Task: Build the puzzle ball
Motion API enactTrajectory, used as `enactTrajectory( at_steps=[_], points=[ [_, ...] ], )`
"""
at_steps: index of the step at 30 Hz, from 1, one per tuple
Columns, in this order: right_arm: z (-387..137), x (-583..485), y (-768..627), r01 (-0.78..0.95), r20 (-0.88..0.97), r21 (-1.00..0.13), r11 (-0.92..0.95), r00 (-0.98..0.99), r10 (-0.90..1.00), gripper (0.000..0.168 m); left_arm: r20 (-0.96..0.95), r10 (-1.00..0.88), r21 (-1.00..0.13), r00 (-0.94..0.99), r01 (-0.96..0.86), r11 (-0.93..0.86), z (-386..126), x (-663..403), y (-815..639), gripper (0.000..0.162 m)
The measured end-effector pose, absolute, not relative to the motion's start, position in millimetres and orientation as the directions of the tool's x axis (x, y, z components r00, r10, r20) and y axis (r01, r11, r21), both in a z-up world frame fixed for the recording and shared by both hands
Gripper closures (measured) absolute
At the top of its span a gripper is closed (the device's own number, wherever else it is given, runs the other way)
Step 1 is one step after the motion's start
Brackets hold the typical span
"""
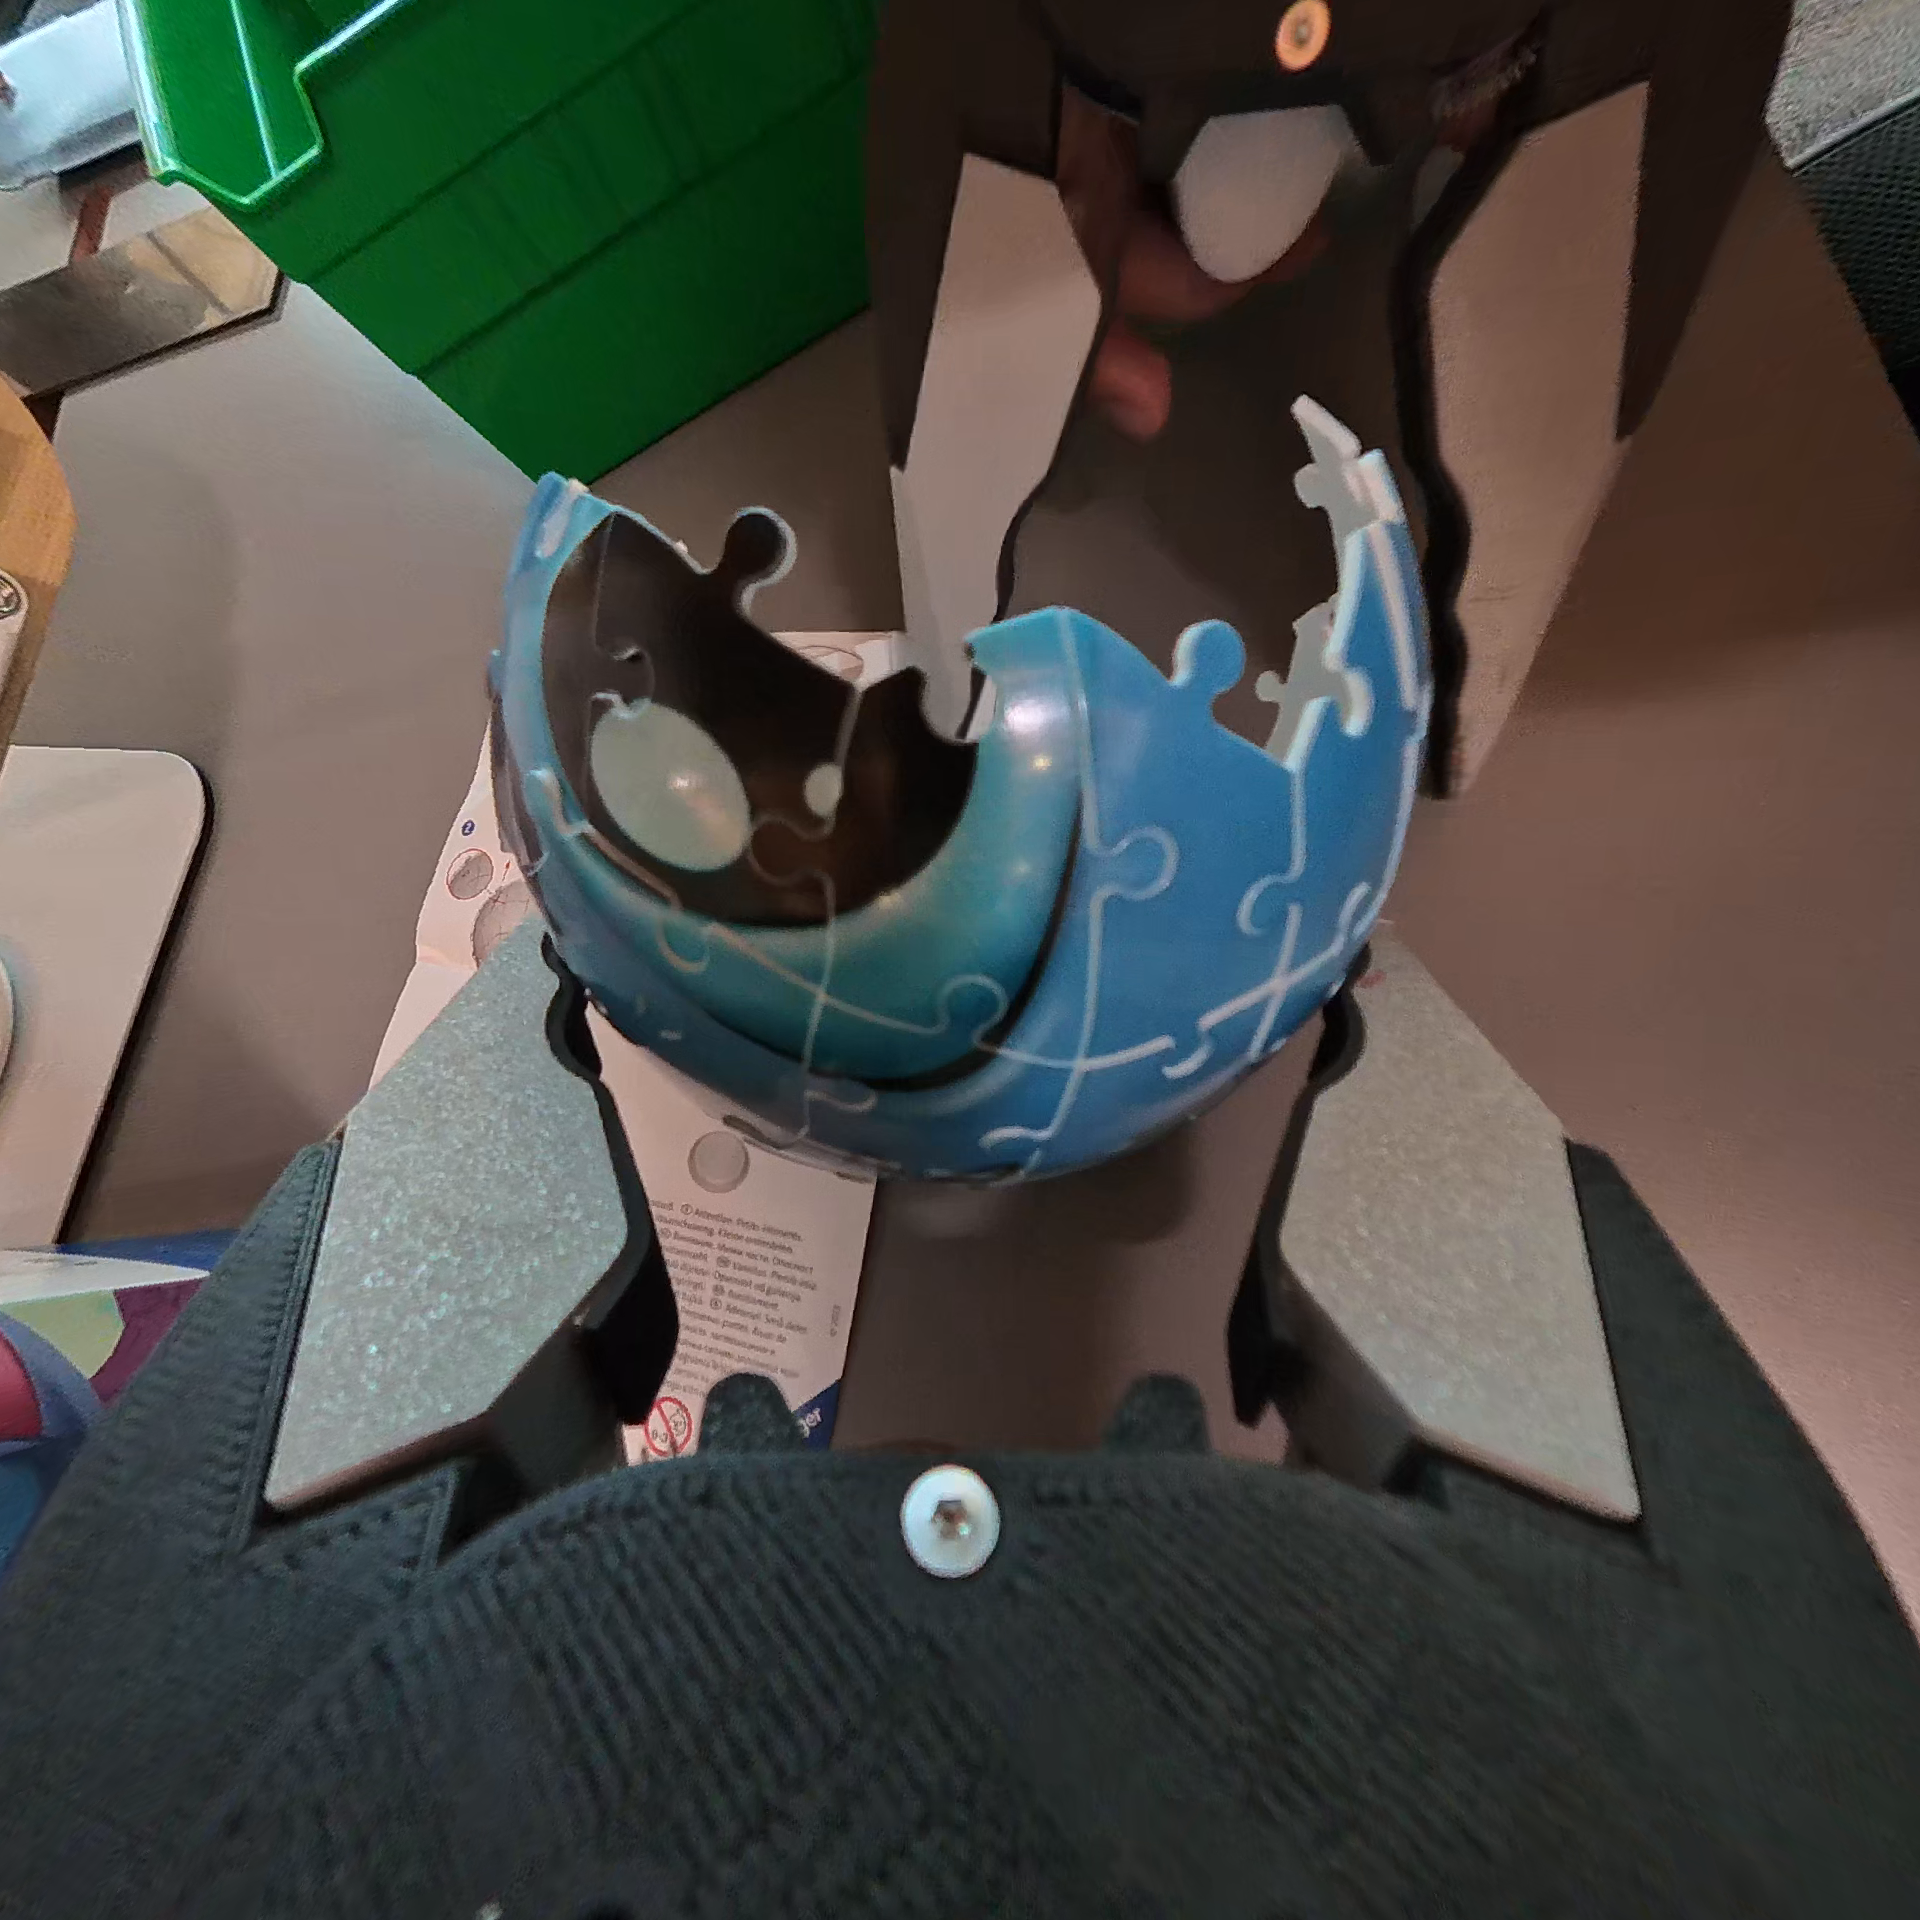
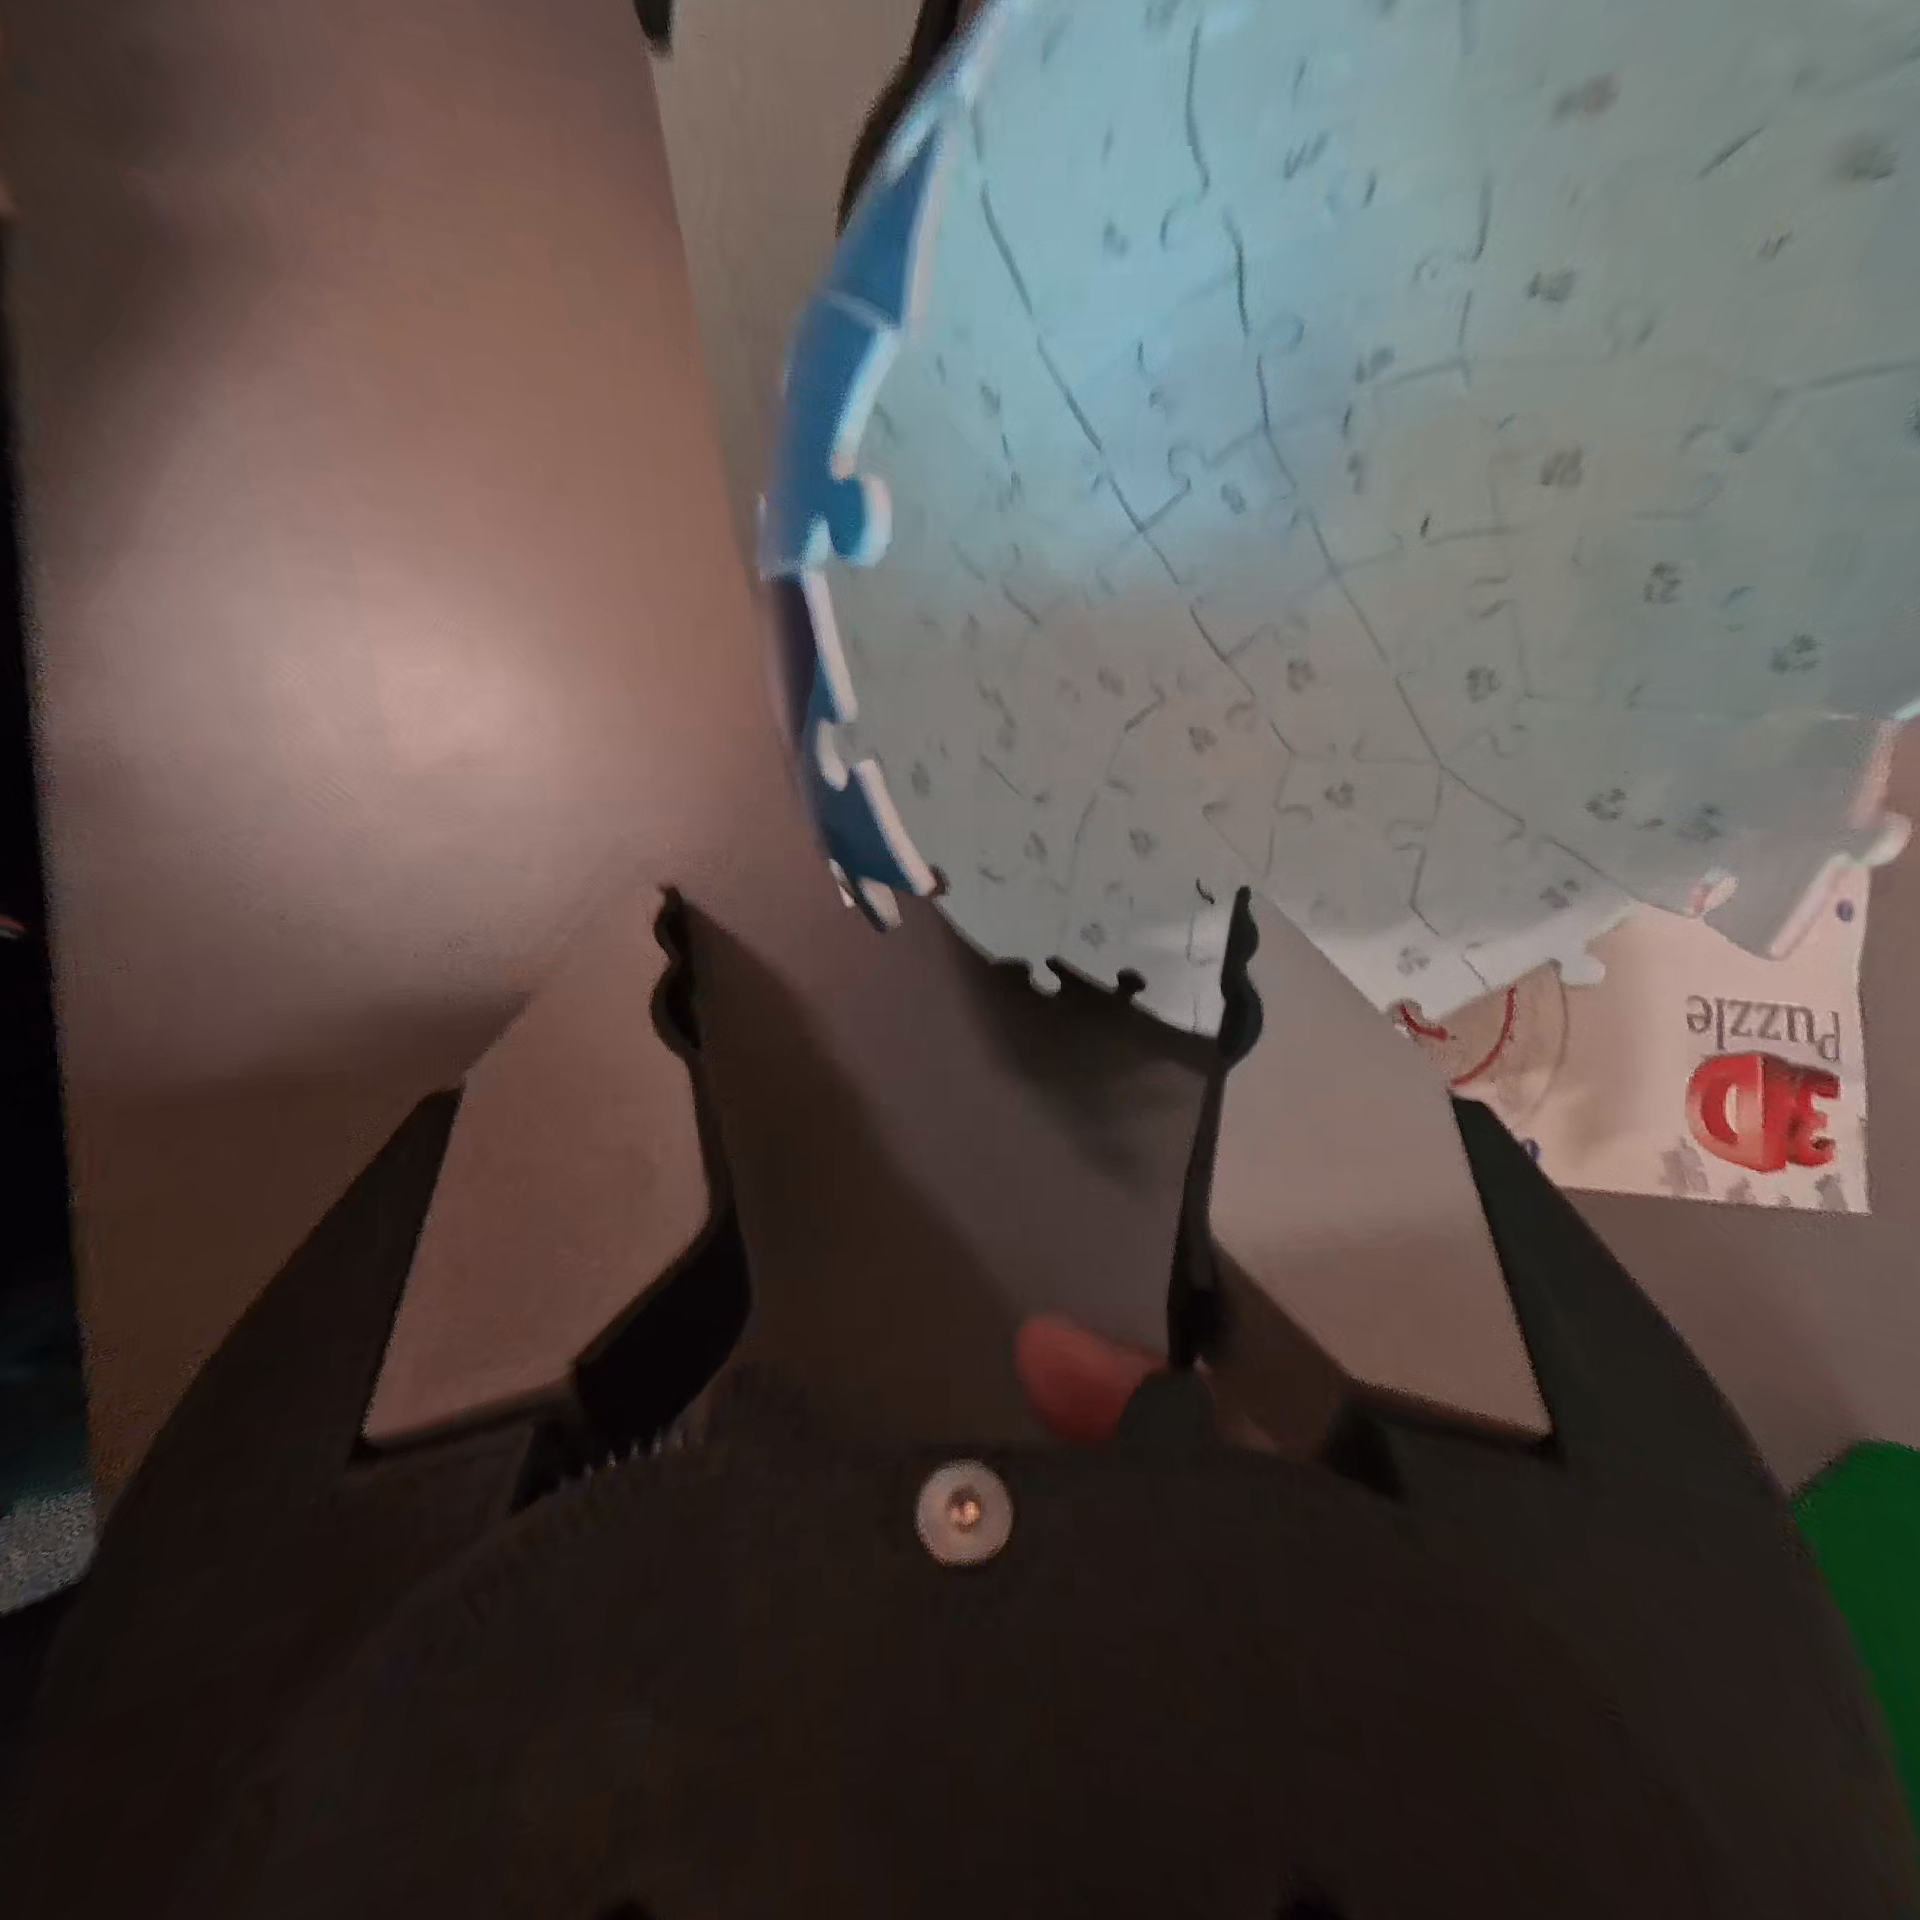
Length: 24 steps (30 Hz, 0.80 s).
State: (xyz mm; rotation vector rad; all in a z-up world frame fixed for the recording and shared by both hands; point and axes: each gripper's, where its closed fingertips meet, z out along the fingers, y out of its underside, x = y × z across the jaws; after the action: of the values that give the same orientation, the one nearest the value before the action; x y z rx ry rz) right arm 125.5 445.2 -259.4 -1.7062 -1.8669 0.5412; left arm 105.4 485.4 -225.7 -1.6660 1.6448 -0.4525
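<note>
The partly built puzzle ball (image 1: 1174, 883) is a blue open shell with white lines and a dark patch holding a pale oval. My left gripper (image 1: 954, 1023) is shut on its lower sides and holds it above the table. In the right wrist view the ball's pale inner side (image 2: 1351, 468) fills the upper right. My right gripper (image 2: 954, 904) is open and empty. Its fingers straddle the shell's jagged rim, one inside and one outside. It also shows in the left wrist view (image 1: 1205, 748), reaching in from the far side.
A green crate (image 1: 540, 208) stands at the back left. A printed leaflet (image 1: 758, 1247) lies on the beige table under the ball and also shows in the right wrist view (image 2: 1714, 1091). A white board (image 1: 94, 935) and a coloured box (image 1: 62, 1351) are at the left.
</note>
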Motion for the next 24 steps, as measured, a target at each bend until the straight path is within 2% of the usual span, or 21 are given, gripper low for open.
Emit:
enactTrajectory(
  at_steps=[4,10,24],
  points=[
    [-258.8,126.1,446.7,0.796,0.148,-0.588,0.141,-0.065,0.987,0.068,-0.239,-0.966,-0.7,0.104,-0.708,0.097,-225.7,105.8,485.8,0.024],
    [-262.5,126.2,445.1,0.818,0.086,-0.563,0.117,-0.083,0.993,0.067,-0.232,-0.97,-0.675,0.071,-0.73,0.108,-225.4,106.8,486.5,0.025],
    [-263.4,131.4,442.6,0.802,0.052,-0.589,0.1,-0.085,0.995,0.07,-0.231,-0.972,-0.649,0.031,-0.75,0.13,-225.6,111.8,491.5,0.025]
  ],
)
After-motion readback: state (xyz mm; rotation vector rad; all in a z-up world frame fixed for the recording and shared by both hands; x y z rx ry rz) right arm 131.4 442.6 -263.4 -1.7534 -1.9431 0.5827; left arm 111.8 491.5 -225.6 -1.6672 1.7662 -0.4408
